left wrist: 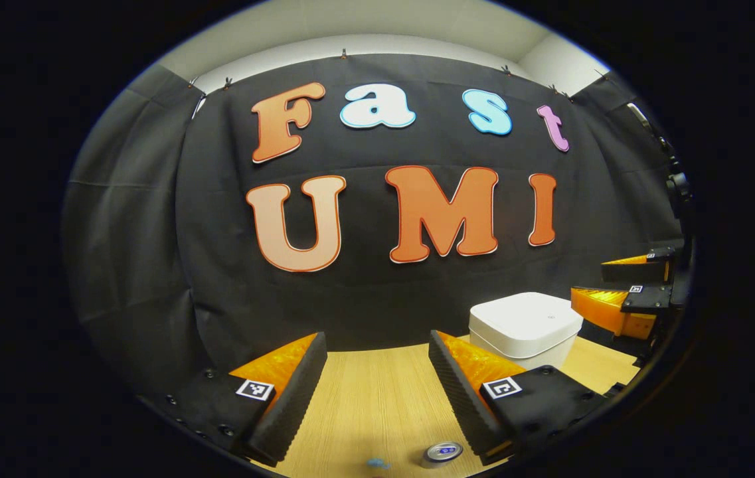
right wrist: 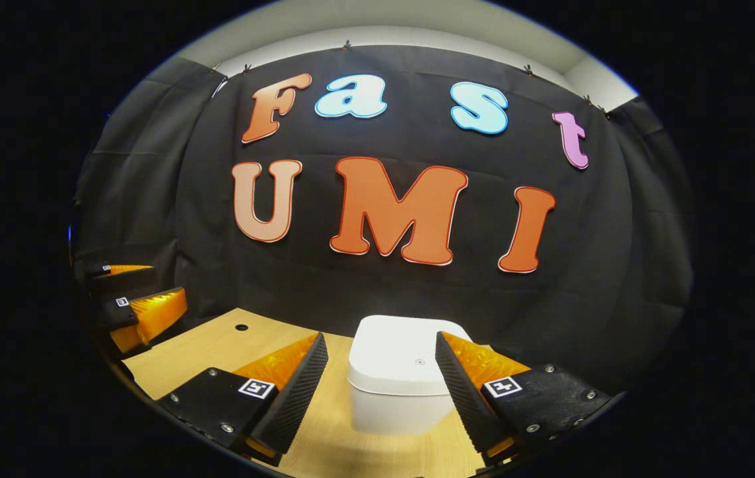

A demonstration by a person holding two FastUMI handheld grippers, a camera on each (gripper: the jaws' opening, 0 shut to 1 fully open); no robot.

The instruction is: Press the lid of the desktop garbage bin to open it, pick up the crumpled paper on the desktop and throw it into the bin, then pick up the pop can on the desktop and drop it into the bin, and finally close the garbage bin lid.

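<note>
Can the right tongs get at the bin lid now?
Probably yes: the right tongs are open and empty, the shut bin lid sits straight ahead between the fingers, nothing between.
</note>
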